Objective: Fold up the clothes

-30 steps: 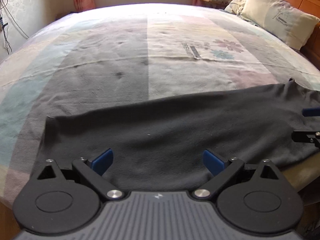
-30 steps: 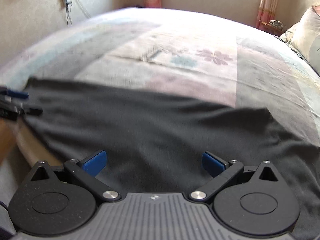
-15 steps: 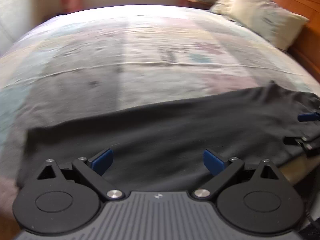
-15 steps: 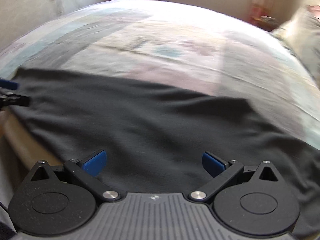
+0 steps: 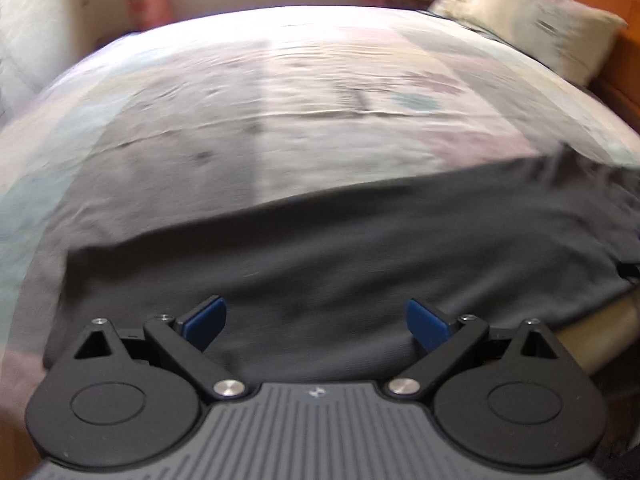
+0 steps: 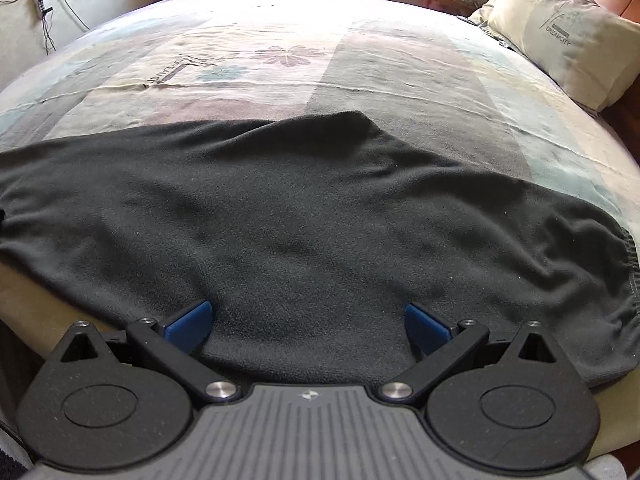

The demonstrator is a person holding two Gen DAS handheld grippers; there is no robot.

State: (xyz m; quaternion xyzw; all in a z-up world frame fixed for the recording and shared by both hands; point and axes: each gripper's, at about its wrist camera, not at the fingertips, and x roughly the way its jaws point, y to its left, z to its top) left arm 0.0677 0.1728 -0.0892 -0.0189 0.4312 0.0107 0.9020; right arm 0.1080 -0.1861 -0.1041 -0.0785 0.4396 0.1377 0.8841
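Daylight from the far wall glares white on the bed [image 6: 280, 12]; the left wrist view is motion-blurred, the right sharp; fisheye bends both at the edges.

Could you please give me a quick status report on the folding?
Left tongs and right tongs open, empty. Dark fleece garment spread flat along bed edge, unfolded. Nothing lying on it.

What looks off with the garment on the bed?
The dark grey garment is not flat: rumpled folds run across it, its far edge humps up at one corner, and its near edge droops over the side of the bed. Both the left gripper and right gripper are open, holding nothing.
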